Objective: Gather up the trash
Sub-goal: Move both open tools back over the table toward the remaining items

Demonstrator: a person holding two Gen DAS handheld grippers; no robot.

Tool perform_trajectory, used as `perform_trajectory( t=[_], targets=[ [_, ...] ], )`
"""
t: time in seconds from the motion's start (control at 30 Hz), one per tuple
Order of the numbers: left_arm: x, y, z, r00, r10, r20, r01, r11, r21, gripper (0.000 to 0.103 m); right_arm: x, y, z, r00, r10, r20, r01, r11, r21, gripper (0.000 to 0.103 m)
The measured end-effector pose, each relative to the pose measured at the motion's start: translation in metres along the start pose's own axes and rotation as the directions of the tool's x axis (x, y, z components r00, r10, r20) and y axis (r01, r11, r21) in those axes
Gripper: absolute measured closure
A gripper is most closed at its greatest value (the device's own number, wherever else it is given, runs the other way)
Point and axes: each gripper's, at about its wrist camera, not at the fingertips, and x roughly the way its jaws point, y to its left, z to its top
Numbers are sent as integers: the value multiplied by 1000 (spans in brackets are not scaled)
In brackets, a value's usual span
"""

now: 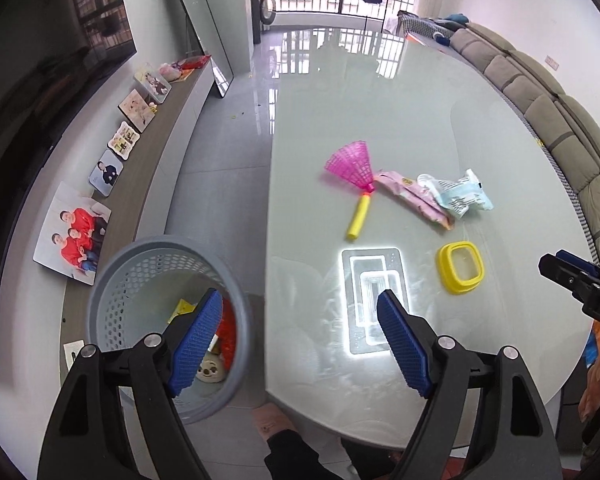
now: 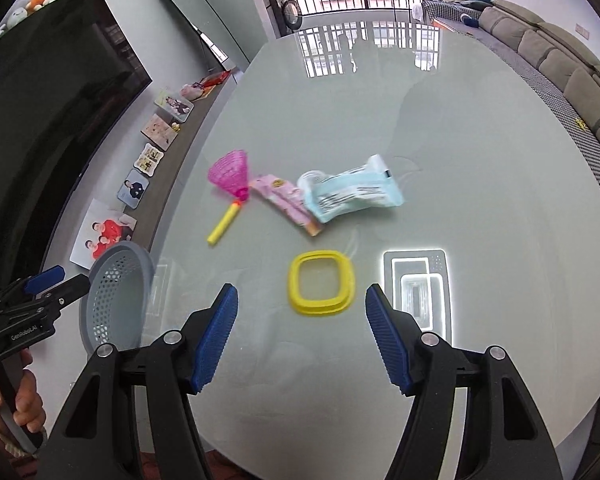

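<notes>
A grey perforated plastic waste basket (image 1: 168, 320) stands on the floor just beside the left edge of the glossy pale-green glass table (image 1: 380, 112), with scraps already inside, and the left gripper (image 1: 300, 344) hangs over that edge, jaws wide apart and empty. On the table lie a pink mesh cone toy with a yellow handle (image 2: 230, 188), a crumpled pink wrapper (image 2: 286, 202) touching a pale-blue wrapper (image 2: 356, 194), and nearer, a yellow square plastic ring (image 2: 321, 288). The right gripper (image 2: 302, 338) hovers just short of the ring, jaws parted, holding nothing.
</notes>
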Motion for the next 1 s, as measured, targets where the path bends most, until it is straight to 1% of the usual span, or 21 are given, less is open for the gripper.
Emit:
perform_trajectory(
  t=[0.17,0.3,0.4,0.5,0.63,0.83,1.0],
  targets=[
    [3,-32,1,999,35,1,-35,999,-24,25,3,-33,6,1000,15,0,-15,999,-31,39],
    [6,-45,1,998,57,-15,-58,996,-63,25,10,-52,6,999,31,-22,-32,998,-47,39],
    [7,-54,1,997,75,-23,-76,994,-73,25,16,-63,6,998,42,-38,-44,998,-43,39],
    [6,-60,4,996,89,-21,-90,994,-63,23,20,-72,7,998,46,-42,-47,998,-30,39],
    [11,-63,10,995,93,-22,-94,995,-43,21,27,-82,8,999,33,-41,-33,999,0,39],
    [32,-61,23,997,72,-34,-73,997,-16,21,41,-86,9,999,-3,-53,5,999,33,39],
    [47,-59,39,998,51,-22,-50,998,40,21,50,-80,8,998,-32,-54,36,998,60,39]
  ],
)
